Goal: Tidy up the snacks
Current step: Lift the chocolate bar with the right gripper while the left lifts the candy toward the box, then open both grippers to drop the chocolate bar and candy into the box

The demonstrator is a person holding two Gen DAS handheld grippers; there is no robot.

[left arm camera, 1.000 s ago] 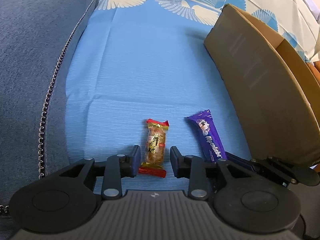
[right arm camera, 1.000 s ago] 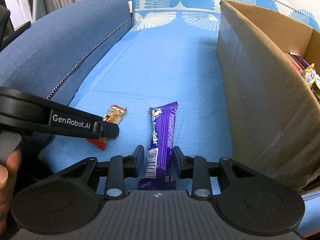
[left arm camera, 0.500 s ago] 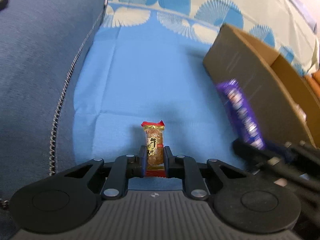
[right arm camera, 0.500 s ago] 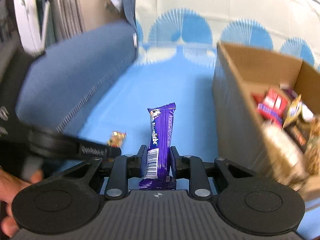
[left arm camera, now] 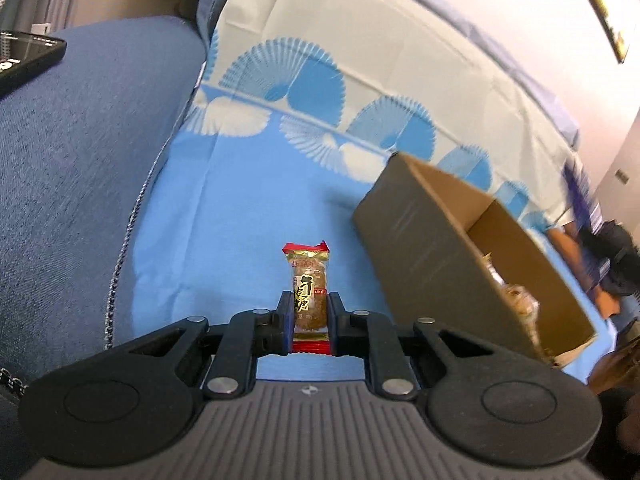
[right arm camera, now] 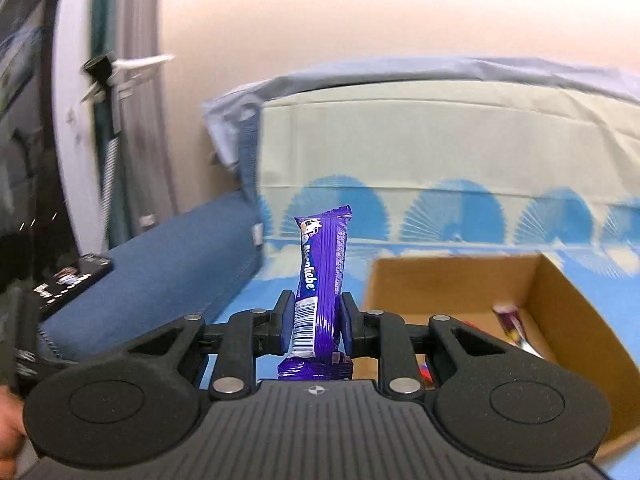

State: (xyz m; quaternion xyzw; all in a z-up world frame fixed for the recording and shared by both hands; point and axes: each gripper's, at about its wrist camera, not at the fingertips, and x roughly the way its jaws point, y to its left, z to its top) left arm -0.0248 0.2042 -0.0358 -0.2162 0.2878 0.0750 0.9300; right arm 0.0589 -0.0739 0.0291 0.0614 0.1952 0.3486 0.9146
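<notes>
My left gripper (left arm camera: 309,306) is shut on a small candy (left arm camera: 308,284) in a gold wrapper with red ends, held up off the blue sheet (left arm camera: 240,216). My right gripper (right arm camera: 315,308) is shut on a purple snack bar (right arm camera: 322,276) that stands upright between the pads, lifted above the sheet. An open cardboard box (left arm camera: 472,256) lies to the right of the left gripper and holds several snacks. In the right wrist view the cardboard box (right arm camera: 560,292) sits just right of the held bar. The right gripper with its bar shows as a blur (left arm camera: 588,216) past the box.
A dark blue sofa arm (left arm camera: 72,184) runs along the left, with a phone (left arm camera: 24,58) lying on it. A fan-patterned cover (left arm camera: 320,84) drapes the backrest behind. A hand (right arm camera: 8,428) shows at the lower left of the right wrist view.
Both grippers closed on their snacks and lifted them off the sheet. The right one rose more and swung towards the box; both views tilted upwards.
</notes>
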